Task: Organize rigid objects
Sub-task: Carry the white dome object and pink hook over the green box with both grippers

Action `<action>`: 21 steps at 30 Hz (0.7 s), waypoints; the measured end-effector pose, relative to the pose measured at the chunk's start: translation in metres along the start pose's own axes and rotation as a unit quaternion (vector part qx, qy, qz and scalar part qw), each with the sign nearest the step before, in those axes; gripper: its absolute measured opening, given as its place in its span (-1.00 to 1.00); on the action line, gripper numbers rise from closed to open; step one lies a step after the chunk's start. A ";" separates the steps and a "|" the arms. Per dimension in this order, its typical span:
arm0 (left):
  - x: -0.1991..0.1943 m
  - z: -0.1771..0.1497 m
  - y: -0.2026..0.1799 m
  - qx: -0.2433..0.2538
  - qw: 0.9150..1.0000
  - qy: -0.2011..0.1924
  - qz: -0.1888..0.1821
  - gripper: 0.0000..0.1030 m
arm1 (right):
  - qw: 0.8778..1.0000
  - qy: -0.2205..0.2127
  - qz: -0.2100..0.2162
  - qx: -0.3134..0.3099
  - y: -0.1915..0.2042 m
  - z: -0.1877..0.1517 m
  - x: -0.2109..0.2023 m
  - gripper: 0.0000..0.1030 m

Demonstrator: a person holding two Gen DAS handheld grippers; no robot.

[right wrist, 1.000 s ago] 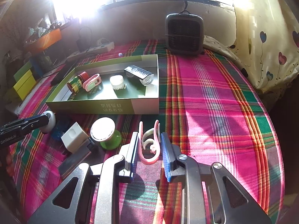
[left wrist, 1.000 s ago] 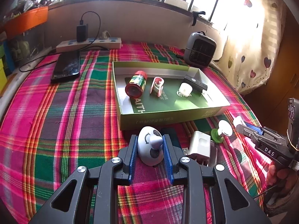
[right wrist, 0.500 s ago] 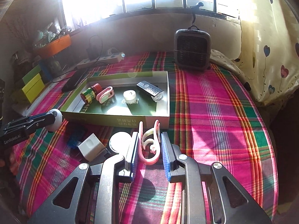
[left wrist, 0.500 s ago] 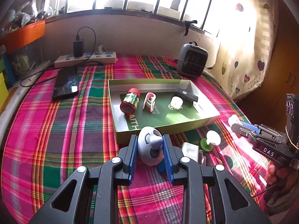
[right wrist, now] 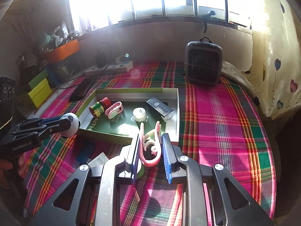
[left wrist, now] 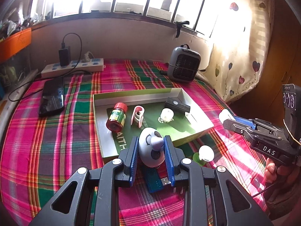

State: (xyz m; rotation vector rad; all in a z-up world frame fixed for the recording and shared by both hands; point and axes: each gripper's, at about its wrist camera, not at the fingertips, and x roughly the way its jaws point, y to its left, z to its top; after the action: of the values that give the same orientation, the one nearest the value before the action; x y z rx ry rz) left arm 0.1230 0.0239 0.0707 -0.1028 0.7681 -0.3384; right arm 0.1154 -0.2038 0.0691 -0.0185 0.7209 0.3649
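My left gripper (left wrist: 151, 151) is shut on a white egg-shaped toy (left wrist: 150, 150) with black patches, held above the near edge of the green box (left wrist: 199, 130). It also shows in the right wrist view (right wrist: 72, 125). My right gripper (right wrist: 150, 147) is shut on a pink clip (right wrist: 150, 150), lifted in front of the box's near wall (right wrist: 112, 138). The box holds a red-capped bottle (left wrist: 116, 119), another pink clip (left wrist: 138, 115), a small white round piece (left wrist: 166, 114) and a black grater-like block (left wrist: 177, 105).
On the plaid cloth lie a blue USB stick (left wrist: 156, 182), a white-and-green knob (left wrist: 205, 154) and a white adapter (right wrist: 98, 160). A phone (left wrist: 51, 96), a power strip (left wrist: 73, 67) and a grey heater (left wrist: 183, 65) stand behind the box.
Both grippers have risen and moved toward the box, each still holding its object. The white adapter is now hidden behind my left gripper.
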 end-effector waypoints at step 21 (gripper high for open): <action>0.058 0.021 -0.002 0.008 0.999 0.046 -0.028 -0.51 | 0.996 0.068 0.054 -0.018 -0.002 0.023 0.068 -0.53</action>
State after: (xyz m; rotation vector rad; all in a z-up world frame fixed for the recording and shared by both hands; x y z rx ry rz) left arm 0.1764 0.0016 0.0477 -0.0930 0.8545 -0.4042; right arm 0.1781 -0.1804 0.0425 -0.0397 0.8522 0.4838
